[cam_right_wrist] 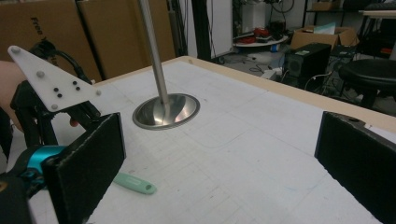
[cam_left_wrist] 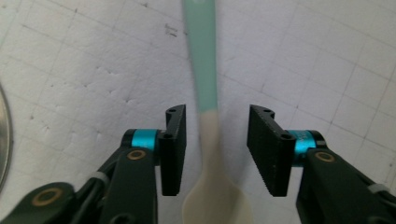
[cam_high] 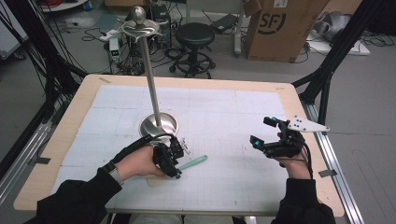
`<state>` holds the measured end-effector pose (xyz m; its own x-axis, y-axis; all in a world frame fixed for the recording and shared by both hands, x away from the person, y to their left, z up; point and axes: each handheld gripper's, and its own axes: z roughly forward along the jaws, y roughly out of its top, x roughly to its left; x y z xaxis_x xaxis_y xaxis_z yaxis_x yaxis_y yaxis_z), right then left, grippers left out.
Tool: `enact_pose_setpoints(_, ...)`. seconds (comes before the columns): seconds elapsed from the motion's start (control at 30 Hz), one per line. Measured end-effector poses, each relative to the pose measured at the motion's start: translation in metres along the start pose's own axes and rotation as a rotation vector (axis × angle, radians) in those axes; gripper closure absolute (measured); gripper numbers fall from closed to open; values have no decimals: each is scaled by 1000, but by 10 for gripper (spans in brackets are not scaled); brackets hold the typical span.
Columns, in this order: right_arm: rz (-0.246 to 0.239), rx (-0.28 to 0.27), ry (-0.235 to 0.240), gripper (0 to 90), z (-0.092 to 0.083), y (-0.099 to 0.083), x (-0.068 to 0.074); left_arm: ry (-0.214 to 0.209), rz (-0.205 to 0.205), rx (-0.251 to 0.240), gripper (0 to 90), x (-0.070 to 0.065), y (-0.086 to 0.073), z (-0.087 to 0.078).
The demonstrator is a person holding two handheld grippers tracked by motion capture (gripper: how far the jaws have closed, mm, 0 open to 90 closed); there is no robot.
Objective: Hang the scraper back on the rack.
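My left claw (cam_left_wrist: 215, 149) straddles the spoon (cam_left_wrist: 208, 140), jaws apart, nothing held — closing off-centre could skid it. Right claw (cam_high: 269, 133) wide open, empty.

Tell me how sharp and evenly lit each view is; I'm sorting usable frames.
High view: soft overall, even light, mild glare on the stand's base. Left gripper view: the spoon is blurred, especially its green handle's far end; the jaws look sharp. Right gripper view: the near jaws are slightly soft, the table clear, the base reflective.
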<state>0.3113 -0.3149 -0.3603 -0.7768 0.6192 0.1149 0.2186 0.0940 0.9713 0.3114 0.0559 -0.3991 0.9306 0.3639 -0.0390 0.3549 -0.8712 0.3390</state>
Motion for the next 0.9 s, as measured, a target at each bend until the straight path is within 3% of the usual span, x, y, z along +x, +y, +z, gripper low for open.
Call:
enact_pose_setpoints(0.27, 4, 5, 3, 8, 0, -1, 0, 7, -47, 93, 669, 4, 1, 8)
enact_pose_setpoints(0.43, 9, 0, 1, 7, -1, -2, -1, 10, -39, 123, 748, 4, 3, 9)
enact_pose_setpoints(0.53, 8, 2, 1, 8, -1, -2, -1, 47, -15, 144, 778, -4, 6, 10)
enact_pose_setpoints(0.63, 11, 5, -3, 8, 0, -3, -2, 55, -8, 167, 788, -4, 9, 12)
enact_pose_setpoints(0.8, 12, 4, 2, 8, 0, -3, 0, 53, 15, 151, 804, -5, 7, 11)
enact_pose_setpoints(0.9, 11, 2, 1, 8, -1, -2, -1, 43, 10, 116, 805, -4, 3, 9)
